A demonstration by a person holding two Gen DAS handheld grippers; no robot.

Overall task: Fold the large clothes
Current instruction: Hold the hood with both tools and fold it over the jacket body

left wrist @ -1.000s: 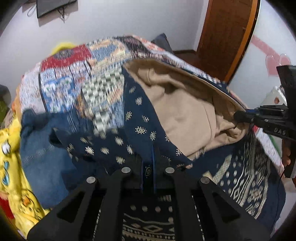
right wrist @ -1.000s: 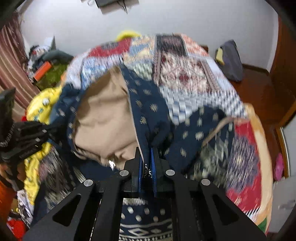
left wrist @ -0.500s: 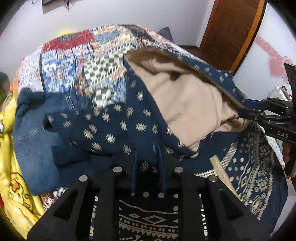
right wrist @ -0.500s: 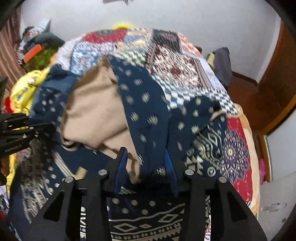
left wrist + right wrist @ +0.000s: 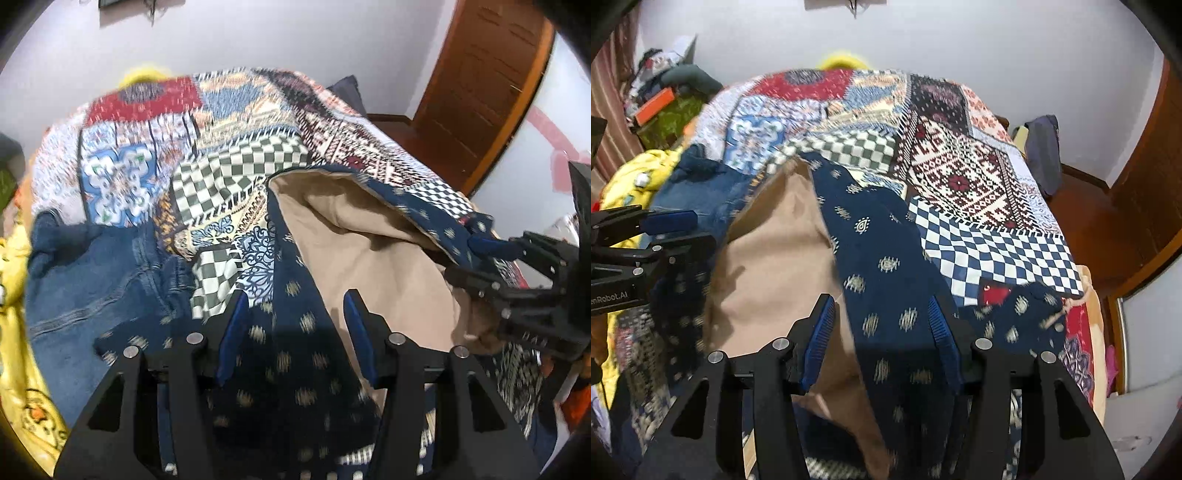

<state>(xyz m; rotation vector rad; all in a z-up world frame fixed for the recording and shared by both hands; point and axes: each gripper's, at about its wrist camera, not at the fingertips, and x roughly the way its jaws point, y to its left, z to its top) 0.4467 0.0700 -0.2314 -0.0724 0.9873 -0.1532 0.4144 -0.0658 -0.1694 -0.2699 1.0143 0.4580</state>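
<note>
A large navy patterned garment [image 5: 295,314] with a tan lining [image 5: 369,251] lies folded over on the patchwork bedspread [image 5: 236,122]. My left gripper [image 5: 293,325] is open, its blue pads on either side of the navy cloth, holding nothing. My right gripper [image 5: 881,332] is open too, over the same garment [image 5: 882,266] and its tan lining [image 5: 779,273]. The right gripper also shows at the right of the left wrist view [image 5: 517,273]. The left gripper also shows at the left of the right wrist view [image 5: 646,240].
Blue jeans [image 5: 96,280] lie left of the garment, beside a yellow printed cloth [image 5: 18,369]. A wooden door [image 5: 480,85] stands at the right. A dark bag [image 5: 1041,151] sits on the floor by the bed. Clutter [image 5: 661,99] is piled at the far left.
Both grippers have opened wide and let go of the navy garment, which now lies on the bed. Both have moved slightly forward over it.
</note>
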